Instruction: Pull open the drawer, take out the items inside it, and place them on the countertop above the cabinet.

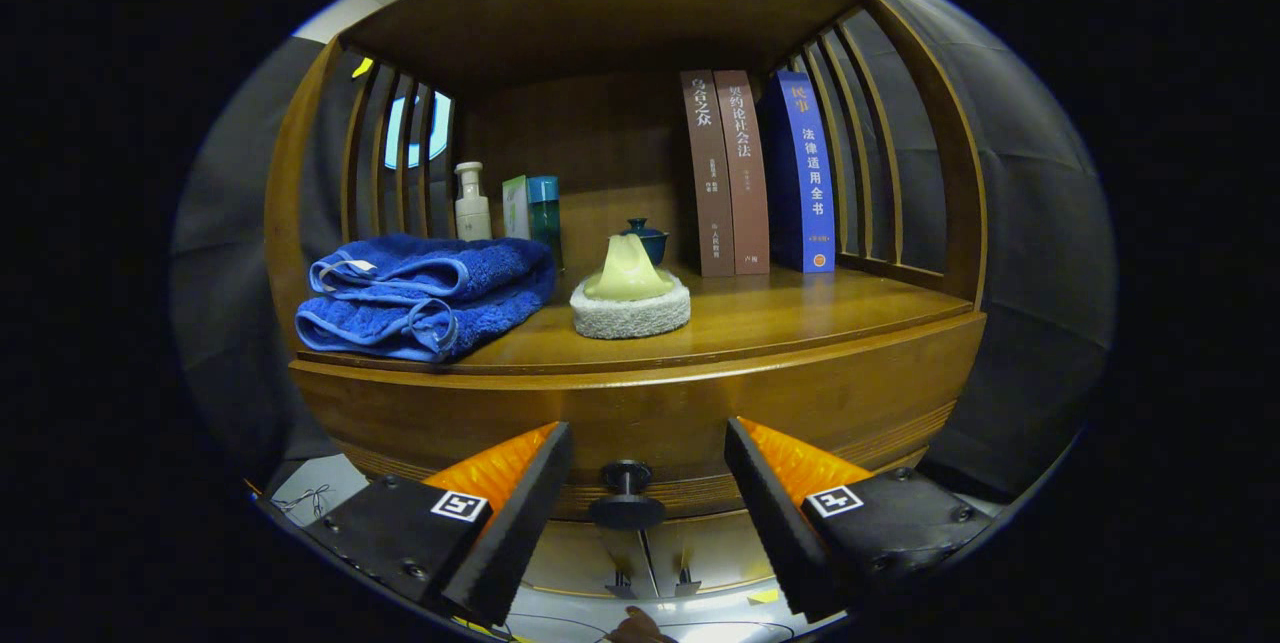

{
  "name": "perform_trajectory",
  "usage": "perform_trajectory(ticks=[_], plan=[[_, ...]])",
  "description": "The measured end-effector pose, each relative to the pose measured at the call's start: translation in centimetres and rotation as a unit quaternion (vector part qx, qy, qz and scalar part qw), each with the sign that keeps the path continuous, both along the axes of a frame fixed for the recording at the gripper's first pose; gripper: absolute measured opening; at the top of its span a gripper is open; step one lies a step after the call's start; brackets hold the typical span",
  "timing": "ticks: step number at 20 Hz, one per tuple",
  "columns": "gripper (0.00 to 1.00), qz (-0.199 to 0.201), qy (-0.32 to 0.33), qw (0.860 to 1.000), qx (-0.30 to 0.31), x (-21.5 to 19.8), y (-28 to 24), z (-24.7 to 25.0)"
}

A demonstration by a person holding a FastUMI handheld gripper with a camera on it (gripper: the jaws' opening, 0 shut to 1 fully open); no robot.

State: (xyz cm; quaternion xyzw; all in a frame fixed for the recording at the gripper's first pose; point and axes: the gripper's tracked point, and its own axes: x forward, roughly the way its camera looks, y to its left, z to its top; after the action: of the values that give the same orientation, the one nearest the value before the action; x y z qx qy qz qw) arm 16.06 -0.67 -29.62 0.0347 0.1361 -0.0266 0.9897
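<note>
Wooden drawer (pixel 640 423) front looks closed; hand-held gripper (pixel 648 483) spread wide, its knob (pixel 625 493) between the fingers. Centre on knob, close squarely, pull straight back.

Brown wooden cabinet (pixel 640 413), frame centre: varnished, smooth, soft sheen; tabletop (pixel 800 308) glossier, reflecting light. Folded blue towel (pixel 425 293), left: thick terry cloth, fuzzy, matt. Round white pad (pixel 630 316), centre: coarse woven texture. Pale yellow piece (pixel 627 271) on it: smooth, slightly glossy. Three upright books (pixel 760 173), upper right: paper covers, low sheen. Dark round drawer knob (pixel 625 495) between spread tongs (pixel 645 493), untouched: smooth, satin.
</note>
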Motion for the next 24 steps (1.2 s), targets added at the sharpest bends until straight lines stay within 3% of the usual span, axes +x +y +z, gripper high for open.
perform_trajectory(ticks=[17,24], plan=[[0.99,0.021,-0.129,0.991,-0.012,-10.1,1.2,20.8],[0.99,0.026,-0.148,0.988,-0.024,-14.8,0.5,25.9]])
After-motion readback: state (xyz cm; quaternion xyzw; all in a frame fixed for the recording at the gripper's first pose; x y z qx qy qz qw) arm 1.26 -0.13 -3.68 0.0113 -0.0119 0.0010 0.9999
